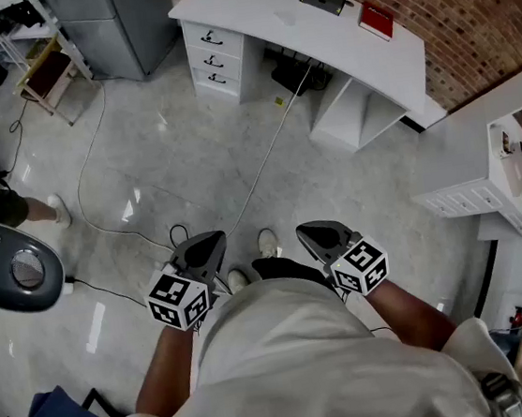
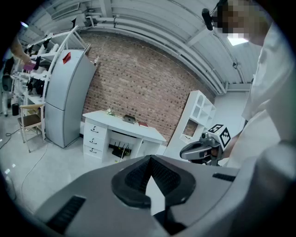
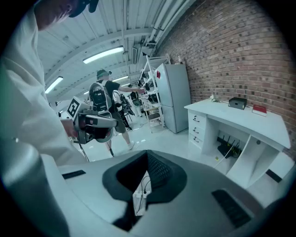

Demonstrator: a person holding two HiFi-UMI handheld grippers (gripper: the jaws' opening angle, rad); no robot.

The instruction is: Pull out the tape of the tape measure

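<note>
L hand-held gripper clenched, empty | R hand-held gripper clenched, empty | both over floor | tape measure: can't make out, any view | red book on worktop, print unreadable

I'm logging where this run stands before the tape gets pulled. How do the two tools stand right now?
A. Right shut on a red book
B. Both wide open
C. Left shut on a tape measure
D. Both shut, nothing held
D: the left tool and the right tool each show their jaws meeting at the tip with nothing gripped between them.
</note>
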